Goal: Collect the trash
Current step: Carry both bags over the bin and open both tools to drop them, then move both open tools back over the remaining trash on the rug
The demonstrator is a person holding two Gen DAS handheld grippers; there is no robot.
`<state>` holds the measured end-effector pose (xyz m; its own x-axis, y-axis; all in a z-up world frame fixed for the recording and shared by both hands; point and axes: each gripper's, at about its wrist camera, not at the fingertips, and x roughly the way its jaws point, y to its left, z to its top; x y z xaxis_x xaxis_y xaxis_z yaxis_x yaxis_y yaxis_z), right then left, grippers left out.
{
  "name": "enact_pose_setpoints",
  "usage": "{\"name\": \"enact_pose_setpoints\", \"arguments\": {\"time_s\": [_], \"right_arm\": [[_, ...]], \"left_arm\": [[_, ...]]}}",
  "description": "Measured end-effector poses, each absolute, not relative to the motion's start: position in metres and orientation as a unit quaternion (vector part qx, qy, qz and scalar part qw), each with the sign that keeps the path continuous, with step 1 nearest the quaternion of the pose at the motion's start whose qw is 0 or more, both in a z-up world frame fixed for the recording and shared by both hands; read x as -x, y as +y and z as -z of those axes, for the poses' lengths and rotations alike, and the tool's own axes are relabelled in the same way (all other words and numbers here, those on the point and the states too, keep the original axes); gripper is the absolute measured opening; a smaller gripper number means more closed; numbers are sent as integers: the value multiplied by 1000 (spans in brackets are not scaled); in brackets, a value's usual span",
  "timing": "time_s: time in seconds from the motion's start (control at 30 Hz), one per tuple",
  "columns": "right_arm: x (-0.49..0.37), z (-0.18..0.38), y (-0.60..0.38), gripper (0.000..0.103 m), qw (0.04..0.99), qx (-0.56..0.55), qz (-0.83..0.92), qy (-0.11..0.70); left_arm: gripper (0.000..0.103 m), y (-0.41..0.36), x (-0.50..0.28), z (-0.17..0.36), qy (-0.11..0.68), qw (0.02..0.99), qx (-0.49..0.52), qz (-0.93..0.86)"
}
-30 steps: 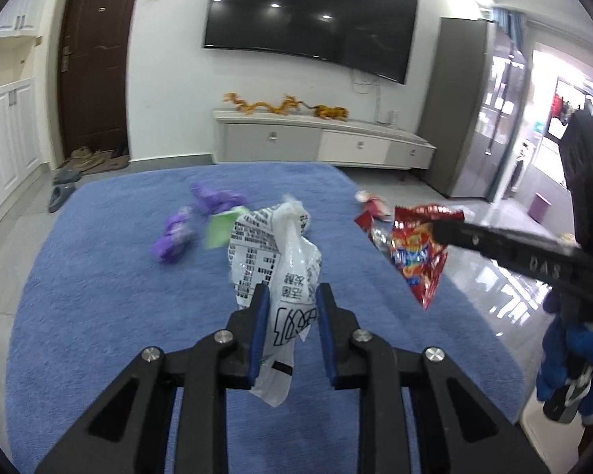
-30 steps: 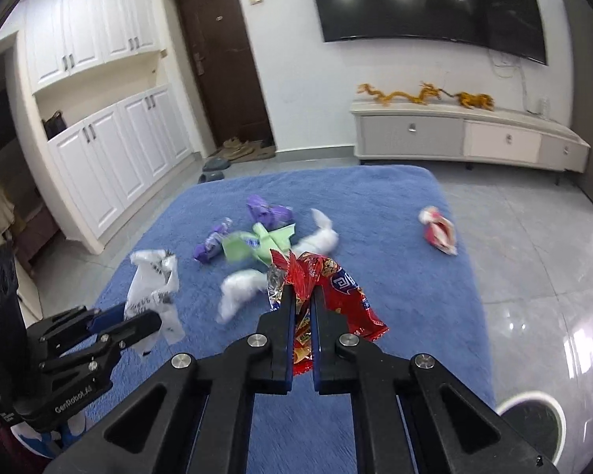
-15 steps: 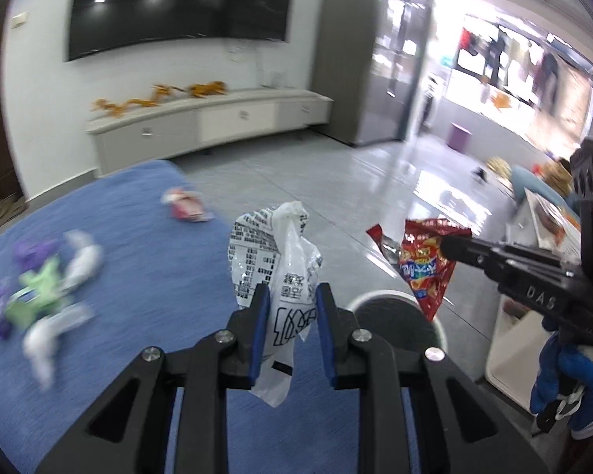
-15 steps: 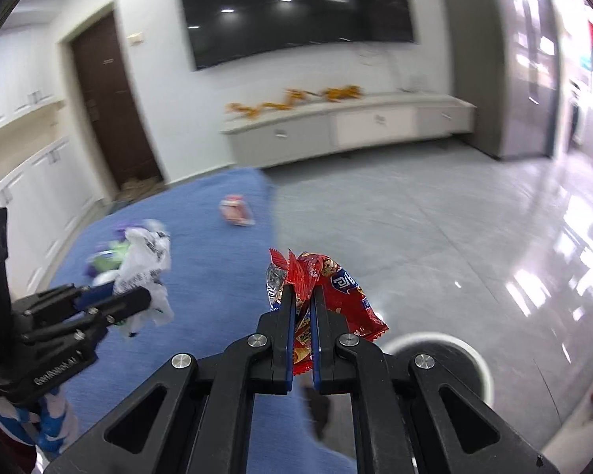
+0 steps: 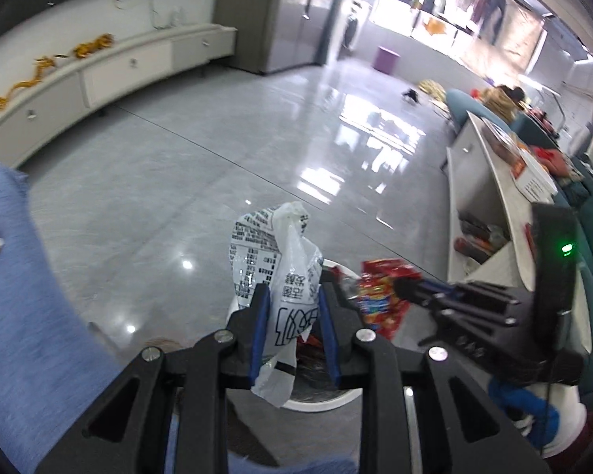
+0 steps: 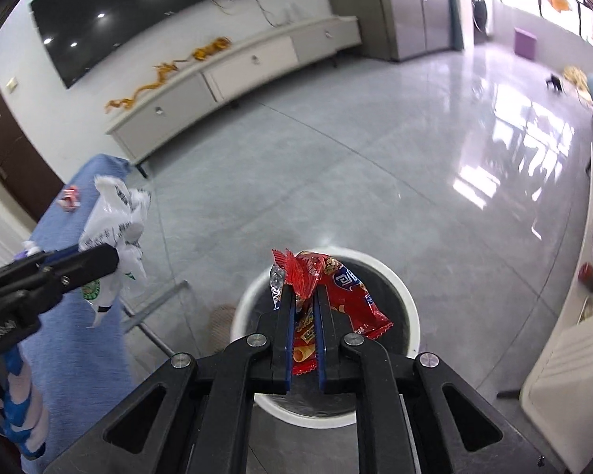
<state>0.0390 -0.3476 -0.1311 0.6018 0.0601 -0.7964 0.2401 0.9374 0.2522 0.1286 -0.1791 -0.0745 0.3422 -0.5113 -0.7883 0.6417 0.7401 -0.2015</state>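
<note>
My left gripper (image 5: 290,296) is shut on a white printed plastic bag (image 5: 274,252) and holds it over the near edge of a round white trash bin (image 5: 320,399). My right gripper (image 6: 304,296) is shut on a red snack wrapper (image 6: 336,284) and holds it right above the bin's (image 6: 407,304) dark opening. In the left wrist view the red wrapper (image 5: 379,296) hangs just right of the bag. In the right wrist view the white bag (image 6: 114,221) is to the left, over the blue carpet's edge.
A blue carpet (image 6: 71,339) lies to the left with a small red wrapper (image 6: 69,197) and other litter (image 6: 27,251) on it. A white shelf unit (image 5: 494,205) stands to the right, a TV cabinet (image 6: 225,75) at the back. The shiny grey floor (image 6: 375,166) stretches ahead.
Both grippers swung right, away from the blue carpet and over to the white bin. The bag and the red wrapper stayed held throughout.
</note>
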Motion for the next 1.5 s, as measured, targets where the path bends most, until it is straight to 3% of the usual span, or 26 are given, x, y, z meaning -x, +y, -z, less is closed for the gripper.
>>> {"name": "enact_pose_setpoints", "arguments": {"time_s": [0.07,0.13,0.2,0.27,0.57,0.8,0.93,1.23,1.5], "right_arm": [[-44,142,-354,10,874,-179,53,449],[-50,153,-358,15,867,-188,57,457],[-52,163,-361,27,863,-194,60,462],[-53,168,-360,35,860,-198,65,465],[-52,174,-358,36,859,-200,73,466],[-46,134,-342,43,886,-180,75,420],[-39,109,-324,51,902,-161,70,394],[-27,73,-287,66,922,-135,56,359],[-17,47,-258,74,933,-108,49,339]], "left_arm": [[29,-191,-128,81,460,807,-73,364],[49,-201,-132,84,466,801,-69,371],[57,-206,-135,87,466,800,-67,372],[57,-212,-137,90,468,799,-66,373],[57,-201,-137,90,447,840,-75,300],[58,-163,-123,65,393,891,-69,217],[65,-131,-111,51,366,911,-56,178],[66,-58,-78,23,319,941,-16,113],[66,-7,-52,7,282,957,5,65]]}}
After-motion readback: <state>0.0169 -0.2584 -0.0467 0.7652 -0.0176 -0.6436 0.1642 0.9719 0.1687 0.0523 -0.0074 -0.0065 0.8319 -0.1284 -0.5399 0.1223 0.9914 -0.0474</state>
